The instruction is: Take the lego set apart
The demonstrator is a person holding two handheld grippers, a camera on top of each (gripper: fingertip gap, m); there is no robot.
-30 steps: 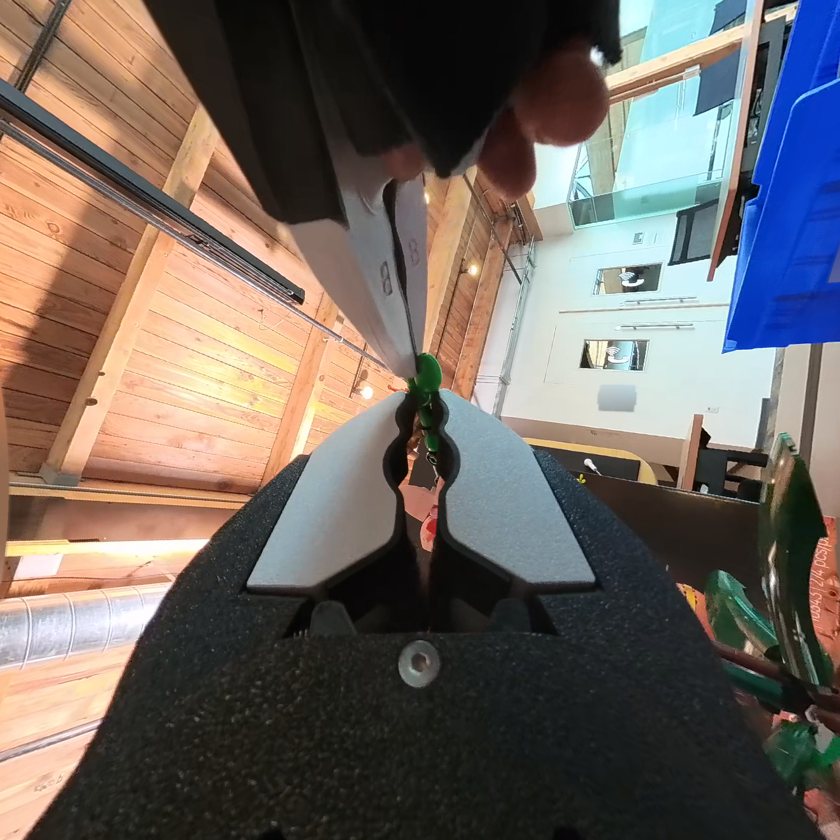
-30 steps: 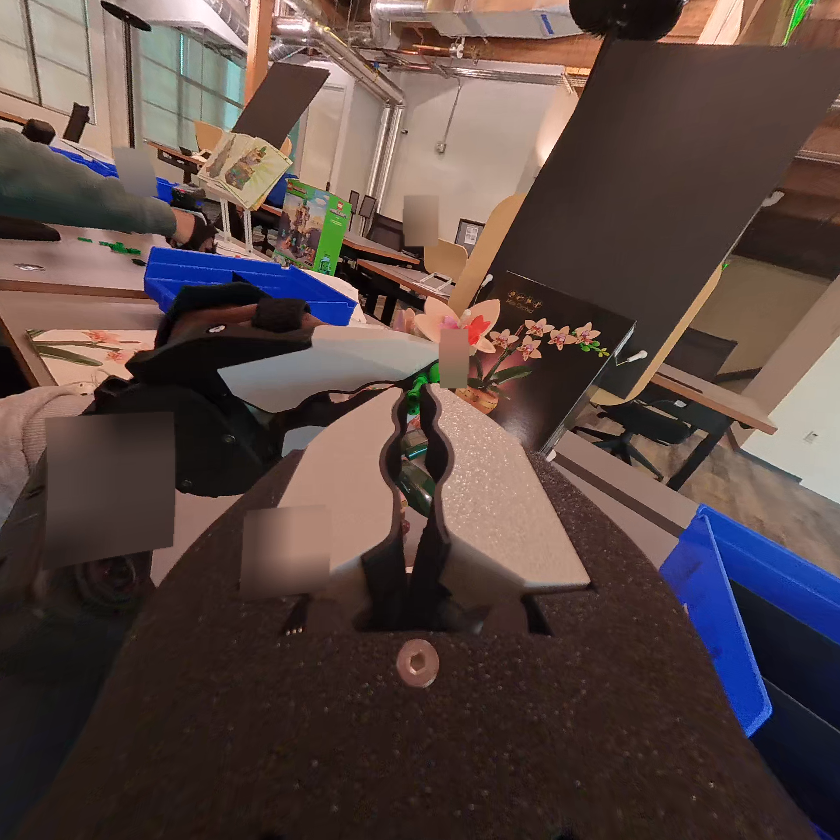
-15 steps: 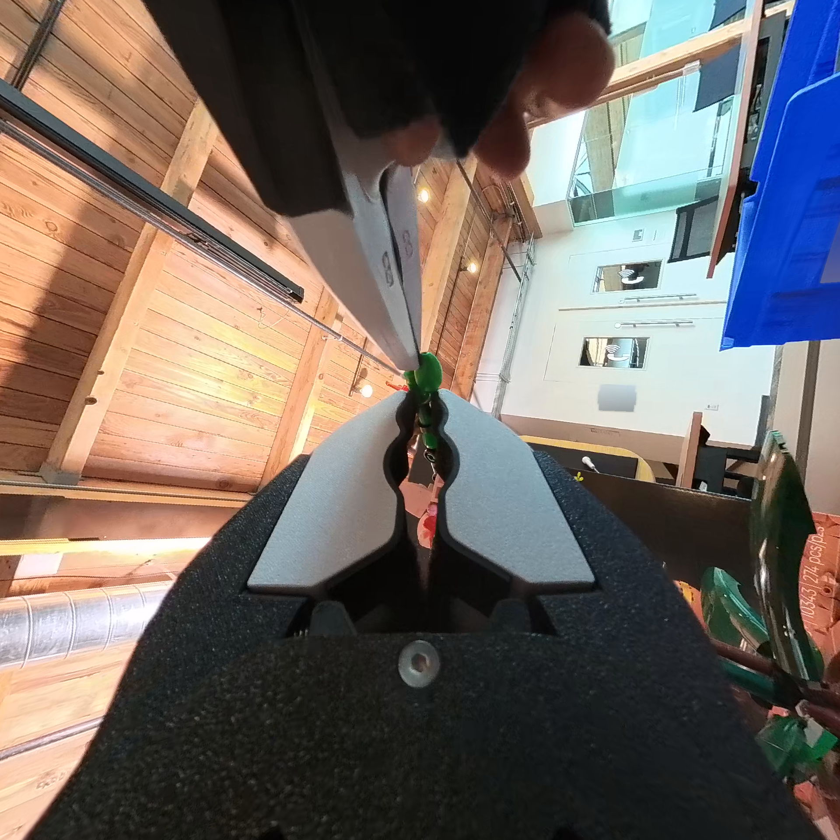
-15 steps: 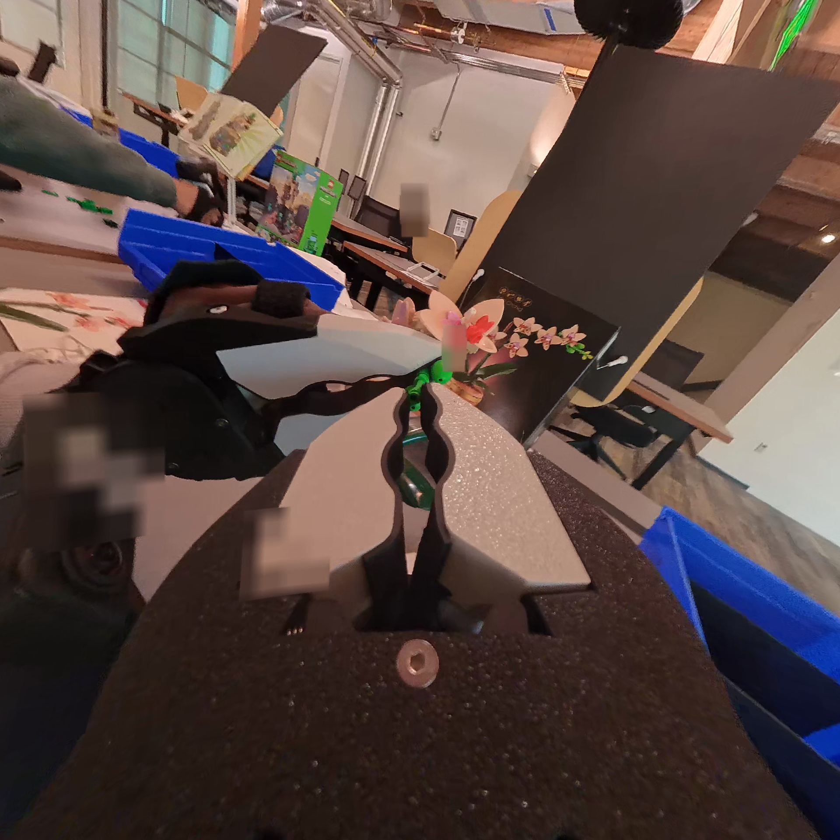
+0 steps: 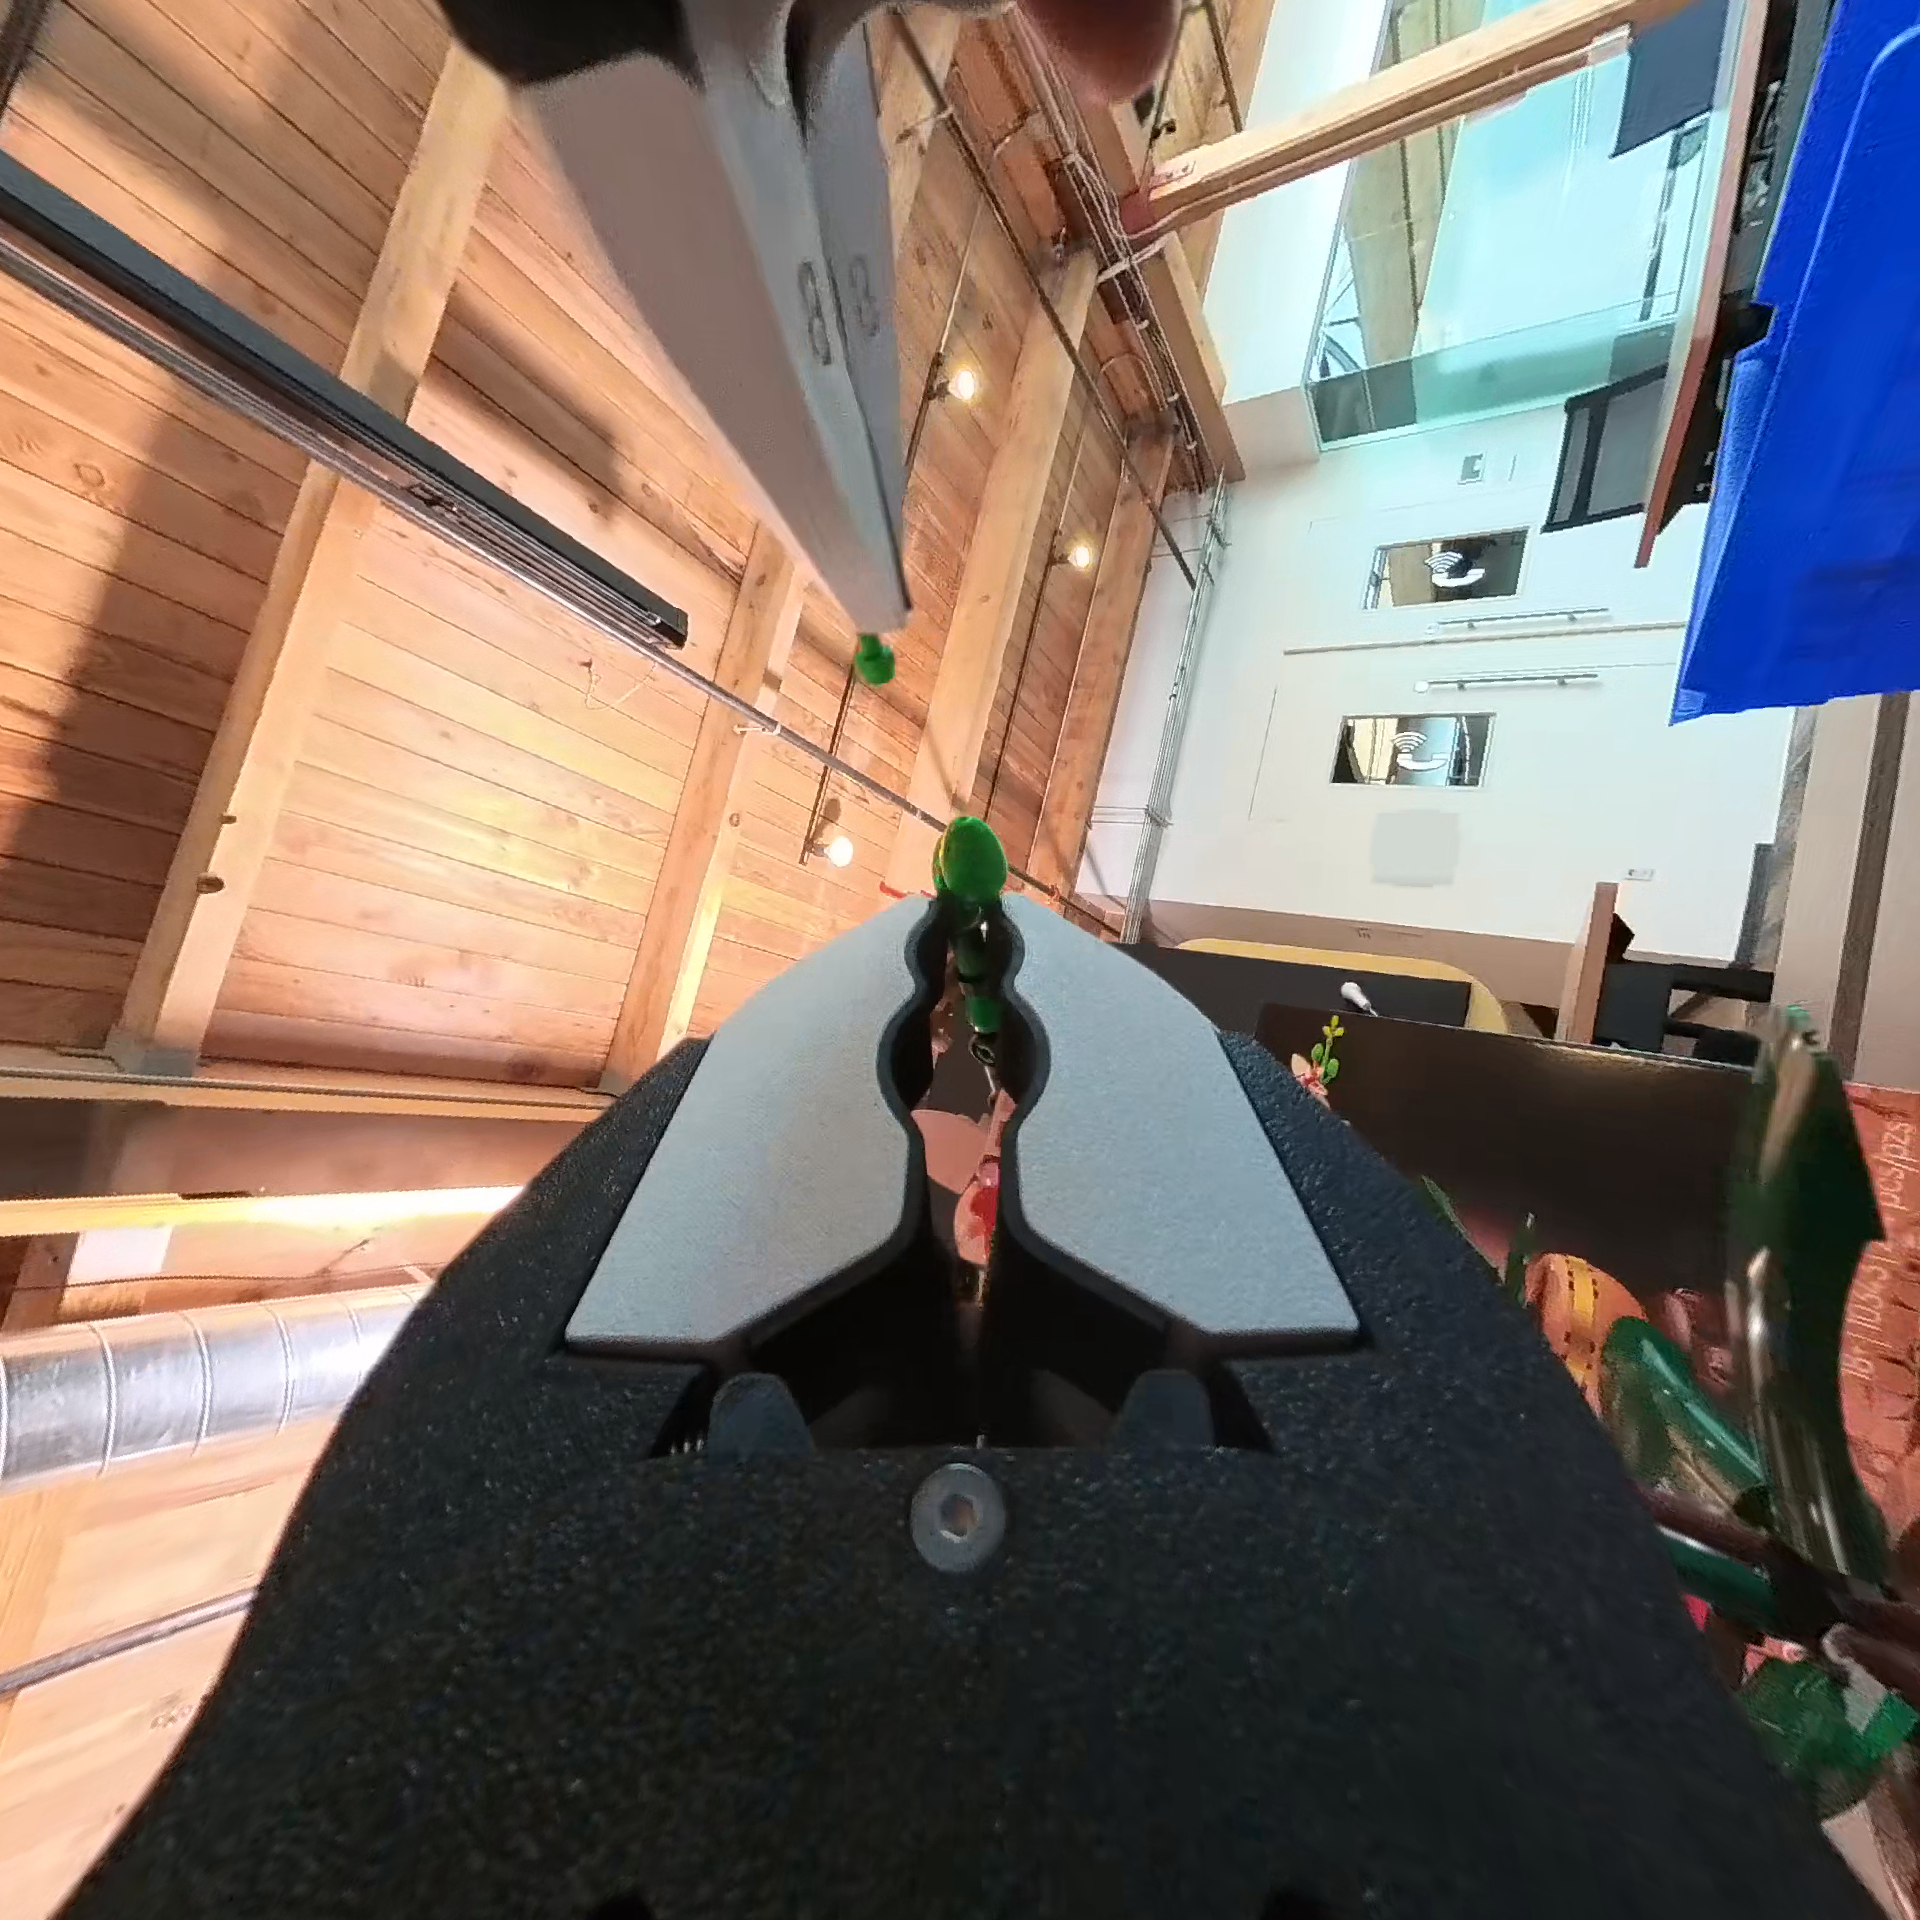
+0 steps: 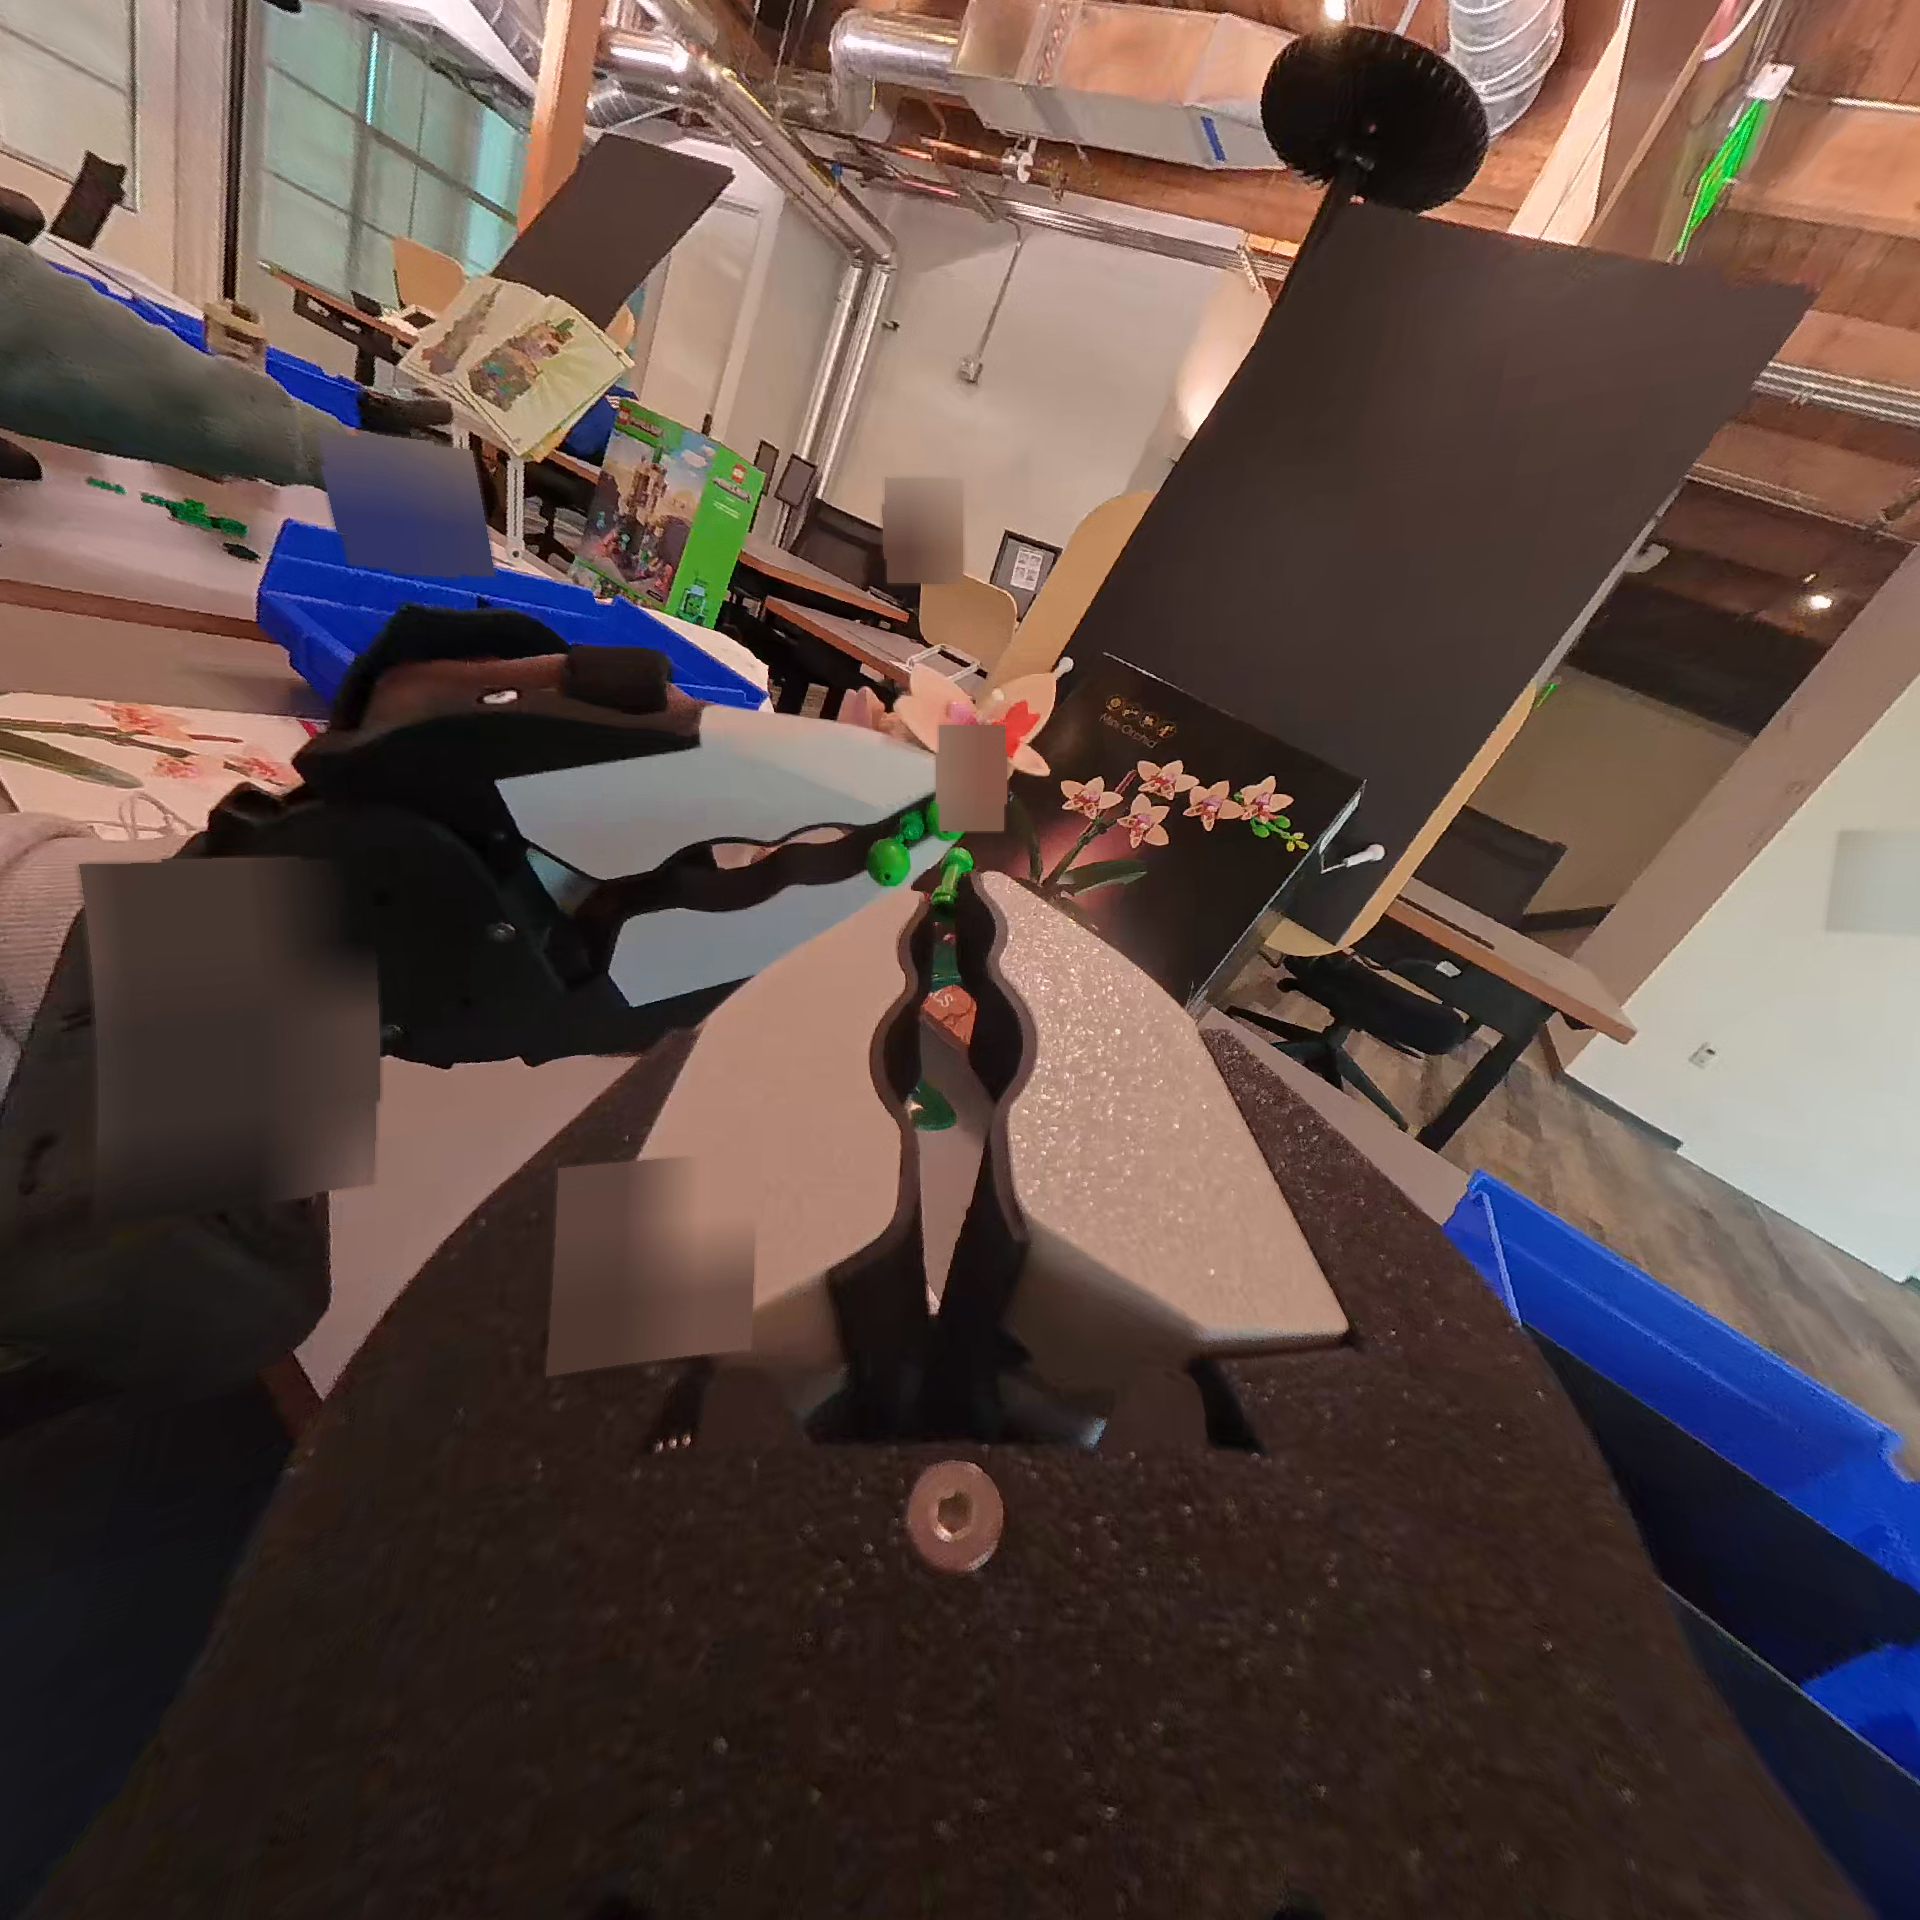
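Note:
My left gripper (image 5: 966,914) is shut on a green lego flower stem (image 5: 971,935) whose rounded bud end (image 5: 968,857) sticks out past the fingertips. In the right wrist view the left gripper (image 6: 894,842) lies sideways at left centre with the stem's green end (image 6: 888,860) at its tip. My right gripper (image 6: 951,894) is shut on a small green stem piece (image 6: 948,878). In the left wrist view the right gripper (image 5: 883,613) hangs from above with that small green piece (image 5: 875,661) at its tip, apart from the stem. A pink lego orchid bloom (image 6: 977,707) shows behind.
The black orchid set box (image 6: 1174,821) stands behind the grippers. Blue bins sit at lower right (image 6: 1683,1382) and at left (image 6: 499,613). A green lego box (image 6: 675,520) and a person's sleeve (image 6: 135,384) are at far left. Dark green lego leaves (image 5: 1787,1278) show at right.
The two grippers have pulled apart. The small green piece came off the stem and moved up and away with the right gripper; before, both tips met at the stem's end.

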